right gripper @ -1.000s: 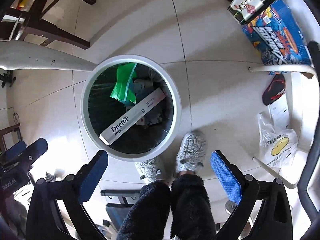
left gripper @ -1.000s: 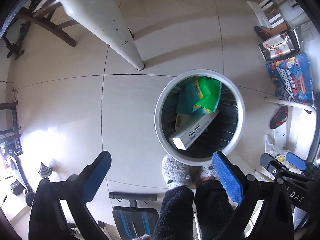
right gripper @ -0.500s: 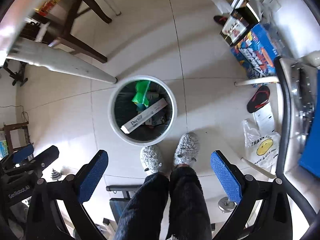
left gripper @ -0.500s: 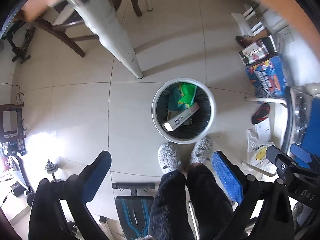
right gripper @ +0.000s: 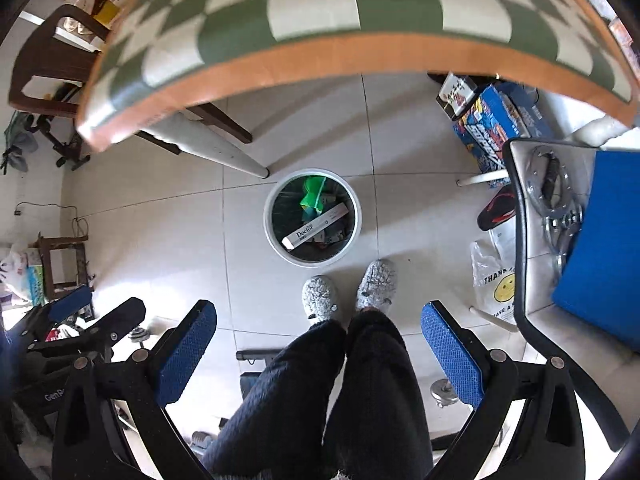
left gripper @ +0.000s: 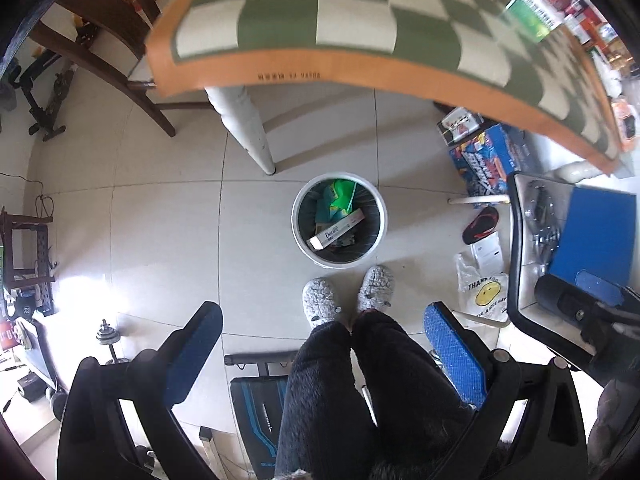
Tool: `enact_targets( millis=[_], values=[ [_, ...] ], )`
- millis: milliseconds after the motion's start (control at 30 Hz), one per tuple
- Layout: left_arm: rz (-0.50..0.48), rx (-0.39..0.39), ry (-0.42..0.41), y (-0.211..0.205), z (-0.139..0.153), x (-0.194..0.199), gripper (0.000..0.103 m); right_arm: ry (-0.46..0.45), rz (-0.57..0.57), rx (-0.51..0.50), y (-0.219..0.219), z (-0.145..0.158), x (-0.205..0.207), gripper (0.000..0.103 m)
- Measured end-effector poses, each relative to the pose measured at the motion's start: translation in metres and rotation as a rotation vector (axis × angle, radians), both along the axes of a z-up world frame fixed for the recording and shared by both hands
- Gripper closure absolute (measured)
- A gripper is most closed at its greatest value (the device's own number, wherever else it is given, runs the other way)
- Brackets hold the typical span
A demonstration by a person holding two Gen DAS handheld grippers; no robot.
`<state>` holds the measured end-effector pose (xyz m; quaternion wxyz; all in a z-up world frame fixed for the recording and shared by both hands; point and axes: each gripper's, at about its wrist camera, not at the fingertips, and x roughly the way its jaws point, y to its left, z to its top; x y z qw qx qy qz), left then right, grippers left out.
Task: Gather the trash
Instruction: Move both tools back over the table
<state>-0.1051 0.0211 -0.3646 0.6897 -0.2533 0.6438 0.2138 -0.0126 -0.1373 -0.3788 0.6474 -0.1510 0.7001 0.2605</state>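
A round white trash bin (left gripper: 375, 240) (right gripper: 269, 227) with a dark liner stands on the tiled floor far below both grippers. Inside lie a long white "Doctor" box (left gripper: 337, 231) (right gripper: 316, 227), a green wrapper (left gripper: 343, 194) (right gripper: 312, 196) and other packets. My left gripper (left gripper: 320, 344) is open and empty, high above the floor. My right gripper (right gripper: 318, 342) is open and empty too, at a similar height. On the table a green box (left gripper: 532, 18) lies near its right side.
A table with a green-and-white checked cloth and orange edge (left gripper: 320, 72) (right gripper: 320, 60) fills the top of both views. The person's legs and grey slippers (left gripper: 348, 292) stand by the bin. A chair with a blue pad (right gripper: 600, 240), boxes (left gripper: 492, 156) and a smiley bag (right gripper: 496, 284) sit right.
Both grippers have risen well away from the bin, which now looks much smaller. The checked tabletop has come into view. Both stay open and empty.
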Motion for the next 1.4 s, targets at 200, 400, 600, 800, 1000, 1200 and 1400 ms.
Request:
enact_targets(
  millis=[200, 400, 600, 800, 1000, 1200, 1400],
  values=[
    [0.001, 0.094, -0.121, 0.013, 0.06, 0.015, 0.0, -0.006, -0.065, 0.077, -0.001, 0.063, 0.009, 0.0],
    [-0.083, 0.277, -0.261, 0.023, 0.125, 0.082, 0.0, -0.058, -0.181, 0.181, -0.007, 0.126, 0.054, 0.0],
    [-0.285, 0.372, -0.331, 0.011, 0.162, 0.194, 0.0, -0.119, -0.305, 0.186, -0.035, 0.155, 0.122, 0.0],
    [-0.525, 0.384, -0.268, -0.019, 0.152, 0.325, 0.0, -0.115, -0.422, 0.153, -0.07, 0.142, 0.221, 0.0],
    [-0.736, 0.306, -0.113, -0.051, 0.102, 0.459, 0.0, -0.056, -0.496, 0.13, -0.09, 0.107, 0.331, 0.0],
    [-0.854, 0.214, 0.056, -0.068, 0.043, 0.536, 0.0, 0.034, -0.526, 0.088, -0.101, 0.06, 0.42, 0.0],
    [-0.842, 0.108, 0.179, -0.068, -0.009, 0.562, 0.004, 0.087, -0.522, 0.044, -0.102, 0.028, 0.471, 0.0]
  ],
)
